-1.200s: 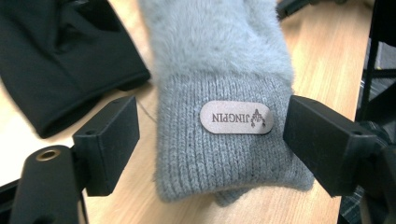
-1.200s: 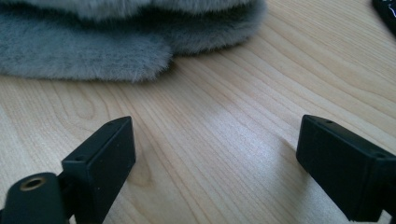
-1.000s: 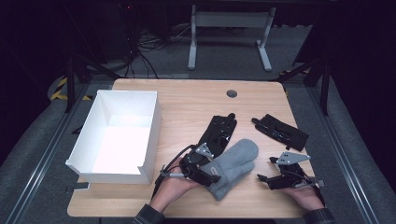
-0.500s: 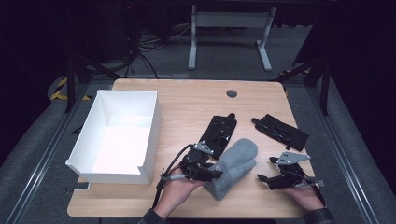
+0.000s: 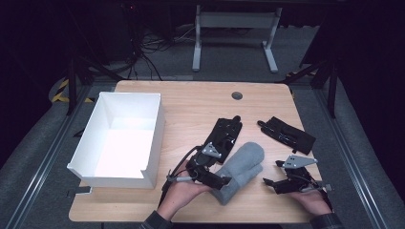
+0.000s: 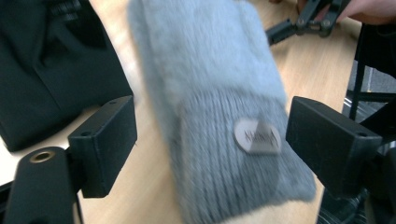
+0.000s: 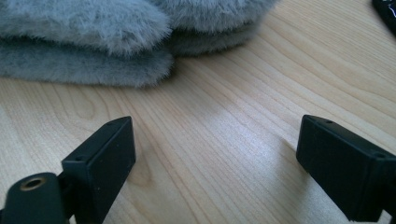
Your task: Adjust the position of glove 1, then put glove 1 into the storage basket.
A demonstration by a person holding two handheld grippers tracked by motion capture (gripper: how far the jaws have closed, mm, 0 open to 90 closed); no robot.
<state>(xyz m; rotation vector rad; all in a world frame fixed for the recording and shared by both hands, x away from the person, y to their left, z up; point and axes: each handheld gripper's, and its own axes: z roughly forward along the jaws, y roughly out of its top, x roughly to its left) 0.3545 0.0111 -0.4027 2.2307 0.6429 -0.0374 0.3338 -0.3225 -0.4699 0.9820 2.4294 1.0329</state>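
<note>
Your table (image 5: 191, 102) carries, biggest first, a white open box (image 5: 119, 138) on its left side, then the grey fuzzy mitten (image 5: 239, 169) near the front edge, between your two hands. Behind the mitten lie two flat black pieces: the longer one (image 5: 224, 133) just beside the mitten's far end, the shorter one (image 5: 286, 134) well apart to the right.

The mitten's long axis runs diagonally, knit cuff toward you and to the left, rounded furry tip away and to the right. That matters most for your left gripper (image 5: 210, 176): it sits right at the cuff, and in the left gripper view the ribbed cuff (image 6: 233, 158) with its small label (image 6: 257, 136) lies between the two jaws, which stand wide apart and have hold of nothing. That view is blurred, so I can't be sure whether either jaw touches the knit.

Your right gripper (image 5: 286, 183) rests near the mitten's right flank, jaws also spread wide and empty over bare wood; in its own view the fur (image 7: 93, 42) lies ahead and to the left. Your left hand is the nearer one.
</note>
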